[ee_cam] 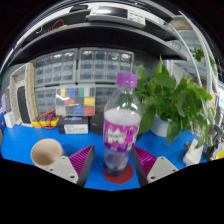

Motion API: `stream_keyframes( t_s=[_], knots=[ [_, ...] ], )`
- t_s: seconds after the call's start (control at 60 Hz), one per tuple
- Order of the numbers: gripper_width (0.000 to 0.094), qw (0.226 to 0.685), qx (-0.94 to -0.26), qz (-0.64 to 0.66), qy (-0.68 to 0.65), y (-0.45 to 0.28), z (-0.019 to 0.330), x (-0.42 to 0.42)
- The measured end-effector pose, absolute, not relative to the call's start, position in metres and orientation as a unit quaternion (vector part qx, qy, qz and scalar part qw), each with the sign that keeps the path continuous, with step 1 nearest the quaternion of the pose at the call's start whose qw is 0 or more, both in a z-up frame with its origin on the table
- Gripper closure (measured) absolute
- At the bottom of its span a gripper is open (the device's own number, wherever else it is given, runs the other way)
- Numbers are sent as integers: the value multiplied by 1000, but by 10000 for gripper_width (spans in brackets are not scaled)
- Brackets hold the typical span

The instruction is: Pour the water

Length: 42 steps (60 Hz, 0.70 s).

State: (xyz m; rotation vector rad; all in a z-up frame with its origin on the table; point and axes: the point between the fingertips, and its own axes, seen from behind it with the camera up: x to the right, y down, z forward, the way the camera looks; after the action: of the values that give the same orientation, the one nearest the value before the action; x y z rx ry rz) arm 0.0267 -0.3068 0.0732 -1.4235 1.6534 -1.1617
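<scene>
A clear plastic bottle point(121, 128) with a purple cap and purple label stands upright on a red coaster point(119, 173) on the blue table point(25, 145). It sits between my gripper's point(115, 163) two fingers, with a small gap visible on each side. The pink-pad fingers point(82, 158) flank its lower half and the gripper is open. A tan paper cup point(46, 152) stands empty on the table just left of the left finger.
A potted green plant point(172, 100) in a white pot stands to the right behind the bottle. Grey drawer cabinets point(80, 68), a colour chart point(76, 101) and small cluttered items line the back of the table. A yellow item point(219, 153) lies at far right.
</scene>
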Motion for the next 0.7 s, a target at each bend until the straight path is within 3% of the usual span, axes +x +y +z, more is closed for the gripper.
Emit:
stream_keyframes(
  t_s=[0.233,0.417,0.533,0.7],
  knots=[
    [196,300,-568,-401,653,-258,74,-67],
    [199,314,-585,-385,641,-206,128,-124],
    [199,355,-579,-388,623,-170,174,-142],
    [196,381,-581,-397,600,-129,214,-160]
  ],
)
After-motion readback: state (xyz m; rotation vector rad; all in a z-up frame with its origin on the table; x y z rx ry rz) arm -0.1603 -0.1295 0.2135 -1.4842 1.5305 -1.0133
